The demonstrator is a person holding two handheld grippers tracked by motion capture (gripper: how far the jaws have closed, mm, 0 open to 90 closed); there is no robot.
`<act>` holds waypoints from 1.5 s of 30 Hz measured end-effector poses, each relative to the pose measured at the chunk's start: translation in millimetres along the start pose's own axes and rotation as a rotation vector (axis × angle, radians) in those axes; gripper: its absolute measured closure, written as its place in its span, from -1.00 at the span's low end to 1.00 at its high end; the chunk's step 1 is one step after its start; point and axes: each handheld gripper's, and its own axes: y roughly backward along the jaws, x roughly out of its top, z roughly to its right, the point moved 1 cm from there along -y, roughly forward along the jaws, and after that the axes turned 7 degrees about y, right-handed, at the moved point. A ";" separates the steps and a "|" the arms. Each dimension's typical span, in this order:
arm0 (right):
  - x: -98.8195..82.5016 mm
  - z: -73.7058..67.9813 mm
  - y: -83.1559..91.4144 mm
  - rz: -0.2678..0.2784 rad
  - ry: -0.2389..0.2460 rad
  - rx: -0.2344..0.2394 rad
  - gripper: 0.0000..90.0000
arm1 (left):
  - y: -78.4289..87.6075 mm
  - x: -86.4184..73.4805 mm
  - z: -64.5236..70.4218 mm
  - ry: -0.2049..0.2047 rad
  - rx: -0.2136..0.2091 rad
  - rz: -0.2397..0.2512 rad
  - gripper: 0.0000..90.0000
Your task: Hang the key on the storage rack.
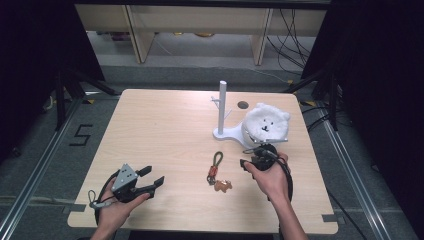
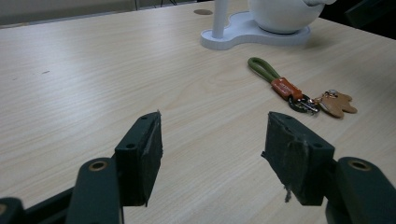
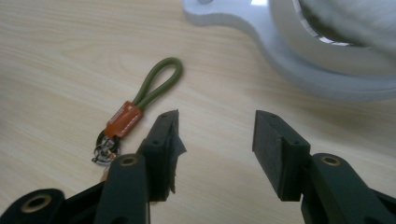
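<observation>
At lower left of the high view, the left gripper (image 1: pixel 153 178) is held with jaws spread wide, nothing between them | right of centre, the right gripper (image 3: pixel 216 135) is spread above bare table (image 1: pixel 160 130), gripping nothing | the green-looped keychain (image 1: pixel 216 170) is seen at centre, just left of the right gripper, below the white stand (image 1: pixel 223 112).

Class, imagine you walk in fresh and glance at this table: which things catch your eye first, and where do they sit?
First comes the fluffy white bear-faced plush, perched on the white stand with an upright peg post at the table's far right. Next, the olive-green cord keychain with an orange tag and tan charm lies flat mid-table, apart from the stand. The left gripper and right gripper flank it, both with jaws open and empty.
</observation>
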 end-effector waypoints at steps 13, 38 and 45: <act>23.1 -45.9 -50.6 -0.204 -0.033 0.074 0.29 | 1.1 -4.3 2.5 0.016 -0.017 -0.003 -0.19; 31.6 -75.9 -94.5 -0.373 -0.029 0.032 0.17 | 2.5 -6.5 0.9 0.012 -0.008 -0.012 -0.19; 36.2 -82.2 -98.7 -0.407 0.034 0.007 0.18 | 2.2 -7.4 1.3 0.014 -0.009 -0.016 -0.19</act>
